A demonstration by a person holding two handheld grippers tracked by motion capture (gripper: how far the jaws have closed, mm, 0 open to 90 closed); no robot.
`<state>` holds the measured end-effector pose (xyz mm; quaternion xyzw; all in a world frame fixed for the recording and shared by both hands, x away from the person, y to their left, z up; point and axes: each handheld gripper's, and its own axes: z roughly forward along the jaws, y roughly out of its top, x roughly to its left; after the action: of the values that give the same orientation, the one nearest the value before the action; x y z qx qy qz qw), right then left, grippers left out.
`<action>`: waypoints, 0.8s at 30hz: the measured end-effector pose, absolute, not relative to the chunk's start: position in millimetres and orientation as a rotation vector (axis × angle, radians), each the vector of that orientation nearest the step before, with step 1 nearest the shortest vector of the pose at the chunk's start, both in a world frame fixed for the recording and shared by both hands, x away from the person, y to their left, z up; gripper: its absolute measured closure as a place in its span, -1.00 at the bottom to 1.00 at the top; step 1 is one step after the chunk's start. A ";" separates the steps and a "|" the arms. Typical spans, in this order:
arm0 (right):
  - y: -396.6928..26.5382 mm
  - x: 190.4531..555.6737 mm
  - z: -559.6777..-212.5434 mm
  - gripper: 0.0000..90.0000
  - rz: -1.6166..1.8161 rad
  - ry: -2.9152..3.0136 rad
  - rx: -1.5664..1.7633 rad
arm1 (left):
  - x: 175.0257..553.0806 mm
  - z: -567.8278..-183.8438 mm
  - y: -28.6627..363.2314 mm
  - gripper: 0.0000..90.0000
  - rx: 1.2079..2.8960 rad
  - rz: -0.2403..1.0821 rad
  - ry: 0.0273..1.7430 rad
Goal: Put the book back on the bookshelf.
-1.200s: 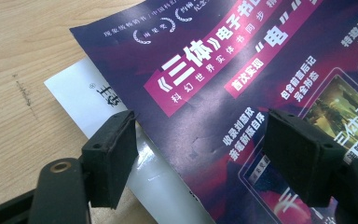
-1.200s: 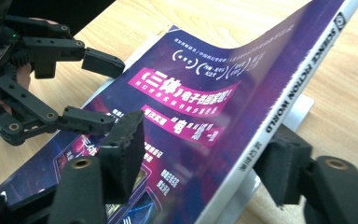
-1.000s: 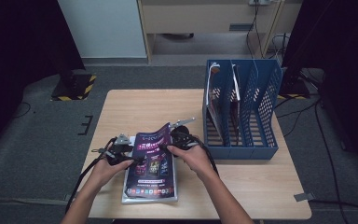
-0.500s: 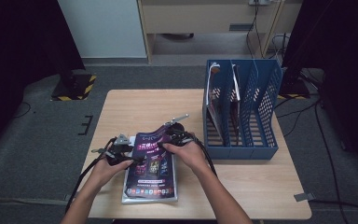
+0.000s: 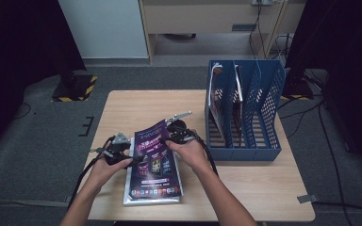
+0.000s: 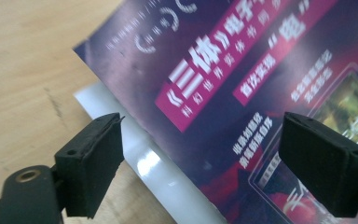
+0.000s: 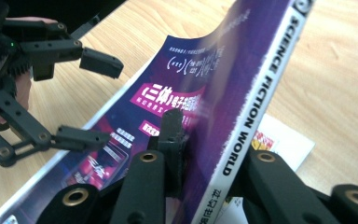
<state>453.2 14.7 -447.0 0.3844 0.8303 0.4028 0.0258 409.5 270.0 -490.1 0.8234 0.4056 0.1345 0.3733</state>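
the purple magazine (image 5: 153,155) is found at the near middle of the table (image 5: 136,103), left of the blue file rack (image 5: 245,117), on top of a thin stack whose white edge (image 6: 135,154) is exposed beneath it. its spine edge, the side toward the rack, is pinched by the right tool (image 5: 176,134), whose jaws have just been closing onto it; that edge is lifted off the stack, apparently so the magazine can be carried to the rack. the left tool (image 5: 122,153) is held with its jaws spread over the magazine's side away from the rack, having just been opening, with nothing gripped; the cover seems to have been steadied there.

the stack under the magazine is mostly covered, so the number of items in it cannot be told. what is stored in the rack's slots is hard to make out. the right tool's far jaw is hidden behind the spine.
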 end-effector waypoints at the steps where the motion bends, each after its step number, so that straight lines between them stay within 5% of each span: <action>1: 15.0 453.8 -444.1 0.71 1.249 2.564 1.181 | 410.1 -486.3 272.3 -0.71 2.094 0.349 1.039; 24: 16.1 458.3 -388.9 0.84 1.334 2.519 1.057 | 433.3 -448.4 284.9 -0.88 2.058 0.396 0.981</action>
<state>458.3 16.1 -388.9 0.3473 0.8275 0.4383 0.0507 433.3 284.9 -448.4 0.8142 0.3882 0.1568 0.4022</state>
